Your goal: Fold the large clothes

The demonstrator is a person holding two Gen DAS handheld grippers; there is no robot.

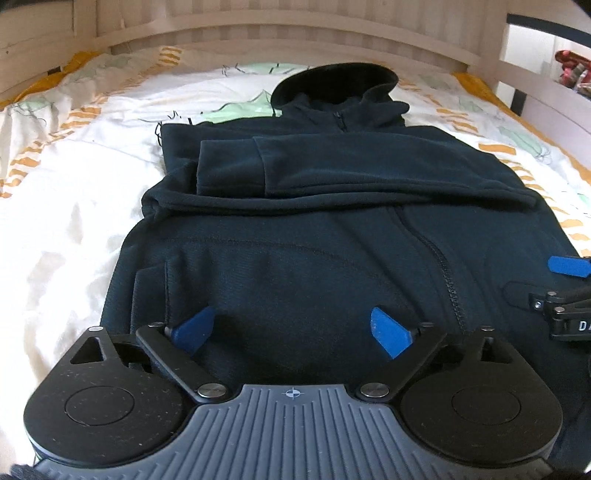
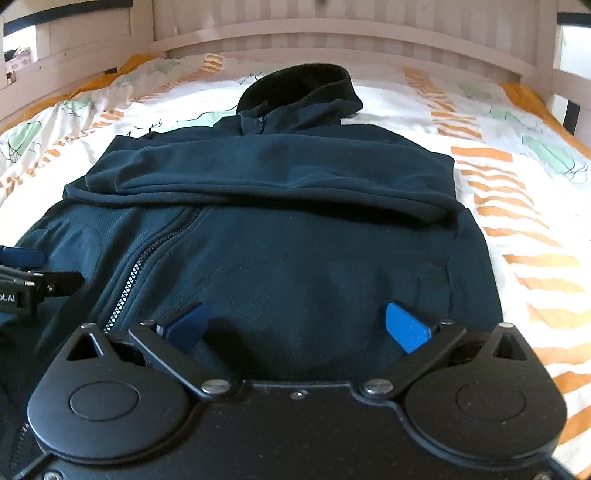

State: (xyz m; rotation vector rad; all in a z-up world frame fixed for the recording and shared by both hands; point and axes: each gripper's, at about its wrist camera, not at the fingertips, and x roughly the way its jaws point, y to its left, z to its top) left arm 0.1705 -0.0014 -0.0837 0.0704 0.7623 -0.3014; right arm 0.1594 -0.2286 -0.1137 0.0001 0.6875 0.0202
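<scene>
A dark navy zip-up hooded jacket [image 1: 295, 236] lies flat on the bed, hood toward the headboard, with both sleeves folded across its chest. My left gripper [image 1: 291, 325] hovers over the jacket's lower left part, jaws wide open, nothing between the blue pads. In the right wrist view the same jacket [image 2: 295, 236] fills the middle, and my right gripper [image 2: 295, 325] stands open over its lower right part, beside the pocket seam, holding nothing. The right gripper's blue fingertip [image 1: 569, 266] shows at the left view's right edge. The left gripper's fingertip [image 2: 22, 256] shows at the right view's left edge.
The bed is covered by a white quilt [image 1: 74, 206] with orange stripes and green patches [image 2: 517, 206]. A pale wooden slatted headboard [image 1: 288, 33] and side rails [image 2: 66, 62] enclose the far end and the sides. Coloured items [image 1: 572, 74] sit beyond the right rail.
</scene>
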